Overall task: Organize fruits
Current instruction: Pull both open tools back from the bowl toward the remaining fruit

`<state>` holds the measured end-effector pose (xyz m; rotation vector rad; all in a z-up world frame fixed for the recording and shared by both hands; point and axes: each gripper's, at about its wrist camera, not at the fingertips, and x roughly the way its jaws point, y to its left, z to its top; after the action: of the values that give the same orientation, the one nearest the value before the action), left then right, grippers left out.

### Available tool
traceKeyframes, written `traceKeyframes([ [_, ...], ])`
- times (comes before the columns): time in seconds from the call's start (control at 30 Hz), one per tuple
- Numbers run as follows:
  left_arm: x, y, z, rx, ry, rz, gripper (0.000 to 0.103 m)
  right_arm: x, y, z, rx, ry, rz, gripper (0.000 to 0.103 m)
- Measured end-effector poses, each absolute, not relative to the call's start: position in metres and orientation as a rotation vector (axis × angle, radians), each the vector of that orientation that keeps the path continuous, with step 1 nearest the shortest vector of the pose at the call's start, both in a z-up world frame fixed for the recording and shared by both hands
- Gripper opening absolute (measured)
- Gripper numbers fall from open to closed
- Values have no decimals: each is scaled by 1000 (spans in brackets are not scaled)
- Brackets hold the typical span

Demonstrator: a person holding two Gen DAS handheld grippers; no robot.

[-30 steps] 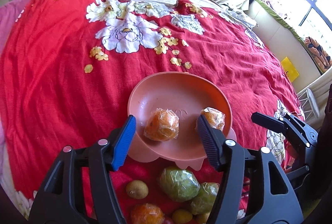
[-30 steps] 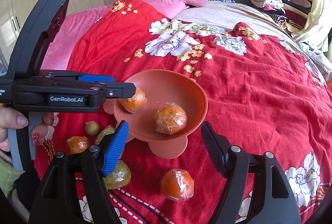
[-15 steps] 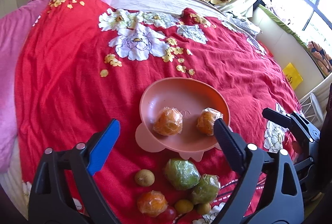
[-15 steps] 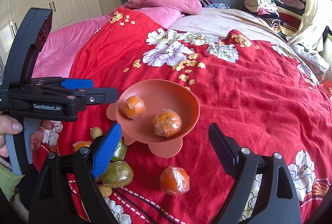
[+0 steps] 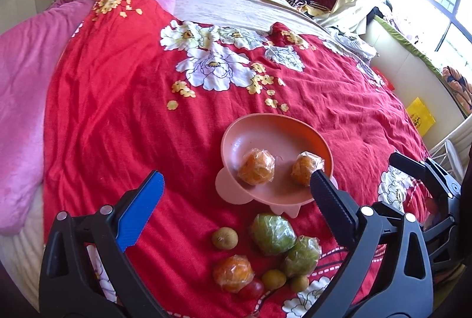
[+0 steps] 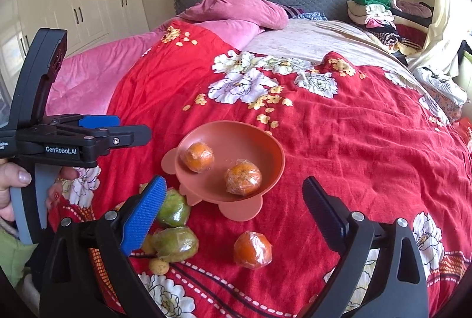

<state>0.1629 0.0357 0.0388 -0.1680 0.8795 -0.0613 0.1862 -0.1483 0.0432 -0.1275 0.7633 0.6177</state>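
Bowl: a salmon-pink bowl [image 6: 274, 153] sits on the red floral bedspread [image 6: 354, 141], toward the bed's near edge.
In the bowl: two plastic-wrapped oranges [image 6: 197, 156], apart from each other.
Loose fruit: a third wrapped orange [image 6: 252, 249] lies alone just in front of the bowl; two wrapped green fruits [image 5: 273, 234], another wrapped orange [image 5: 233, 273] and small brownish fruits [image 5: 224, 237] cluster beside it.
Left gripper [image 5: 236, 200]: fingers spread wide, holding nothing, above the cluster.
Right gripper [image 6: 233, 210]: fingers spread wide, empty, over the lone orange.

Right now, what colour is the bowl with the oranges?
Salmon pink bowl; right wrist view shows it best.
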Motion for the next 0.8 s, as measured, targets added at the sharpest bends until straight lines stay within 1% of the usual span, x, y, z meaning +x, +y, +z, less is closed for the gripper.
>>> traceKeyframes([
  [0.5, 133, 49, 26, -154, 911, -29, 93, 157, -138, 38, -176, 786, 671, 96],
  [0.8, 118, 52, 8, -143, 962, -41, 93, 134, -133, 16, -211, 848, 704, 96],
])
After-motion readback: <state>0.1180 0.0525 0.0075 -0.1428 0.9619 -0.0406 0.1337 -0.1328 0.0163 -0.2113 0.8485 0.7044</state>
